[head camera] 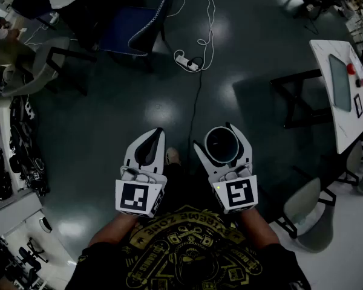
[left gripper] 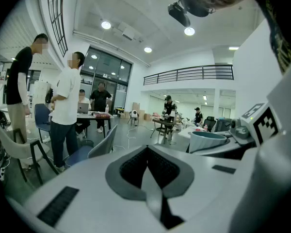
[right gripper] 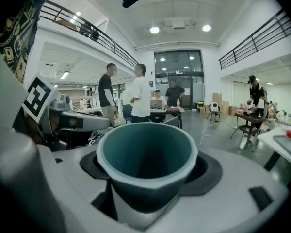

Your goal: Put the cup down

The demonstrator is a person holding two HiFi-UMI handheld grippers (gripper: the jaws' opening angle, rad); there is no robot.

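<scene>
Underfoot, a dark glossy floor [head camera: 109, 113] fills most of the head view. A white tabletop [head camera: 349, 132] sits at the right edge, well apart from both hands, and a blue chair [head camera: 139, 29] stands farther ahead. The left tool [head camera: 156, 135] has its jaws pressed together with nothing between them. The right tool [head camera: 218, 136] has its jaws spread wide and clamped on the cup [right gripper: 145, 154], which it holds upright in the air over bare floor, not above any tabletop. A white power strip [head camera: 187, 61] lies ahead on the floor with its cable.

The cup is tapered, dark teal inside with a paler rim, and looks empty. It is probably light and stiff, with smooth walls that could slide if the grip eased early. The pads take it around the wall below the rim, which seems the sound place.

No label shows on the cup. The marker cubes carry only black-and-white squares. The person's shirt print, seen upside down, seems to read "EXTREME ZONE".
</scene>
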